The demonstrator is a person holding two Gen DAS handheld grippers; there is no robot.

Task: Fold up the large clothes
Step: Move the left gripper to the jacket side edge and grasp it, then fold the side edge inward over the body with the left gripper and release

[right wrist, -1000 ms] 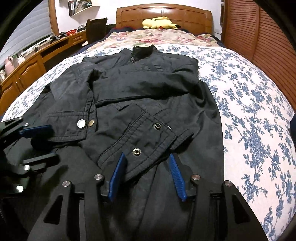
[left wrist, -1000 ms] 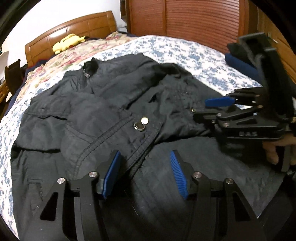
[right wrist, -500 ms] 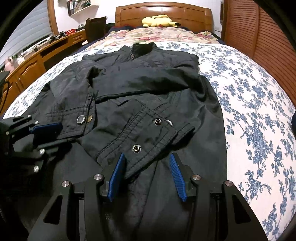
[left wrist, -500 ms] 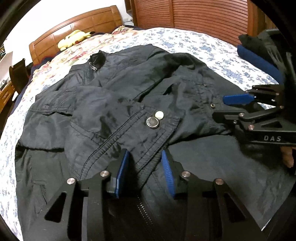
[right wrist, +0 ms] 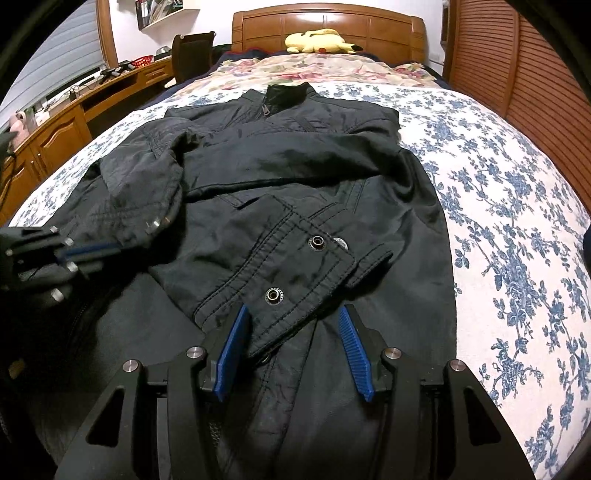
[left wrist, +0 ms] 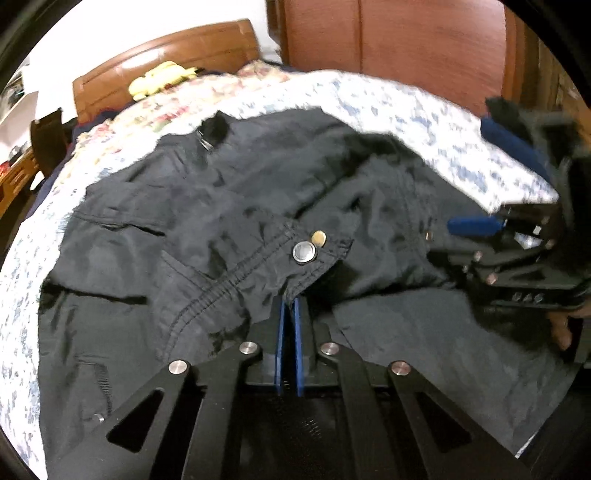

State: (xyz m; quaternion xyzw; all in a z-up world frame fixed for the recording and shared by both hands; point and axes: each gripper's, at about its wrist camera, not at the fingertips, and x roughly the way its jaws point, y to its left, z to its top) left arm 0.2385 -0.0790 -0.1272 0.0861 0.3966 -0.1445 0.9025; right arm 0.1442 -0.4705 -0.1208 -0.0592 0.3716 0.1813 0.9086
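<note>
A black jacket (right wrist: 295, 155) lies face up on the bed, both sleeves folded across its front. My left gripper (left wrist: 290, 310) is shut on the edge of the left sleeve cuff (left wrist: 306, 254), just below its two metal snaps. In the right wrist view the left gripper (right wrist: 85, 254) holds that cuff raised a little off the jacket. My right gripper (right wrist: 293, 325) stands open around the right sleeve cuff (right wrist: 295, 280), whose edge lies between the blue pads without being squeezed. The right gripper (left wrist: 465, 243) also shows at the right of the left wrist view.
The jacket rests on a blue-flowered bedspread (right wrist: 498, 221). A yellow plush toy (right wrist: 317, 40) lies by the wooden headboard (right wrist: 325, 18). A wooden slatted wardrobe (right wrist: 535, 92) stands to the right, a desk (right wrist: 55, 136) to the left. A dark blue folded item (left wrist: 509, 140) sits at the bed's right edge.
My left gripper has closed from wide open onto the left sleeve cuff and lifted it slightly. The right gripper has stayed open around the other cuff.
</note>
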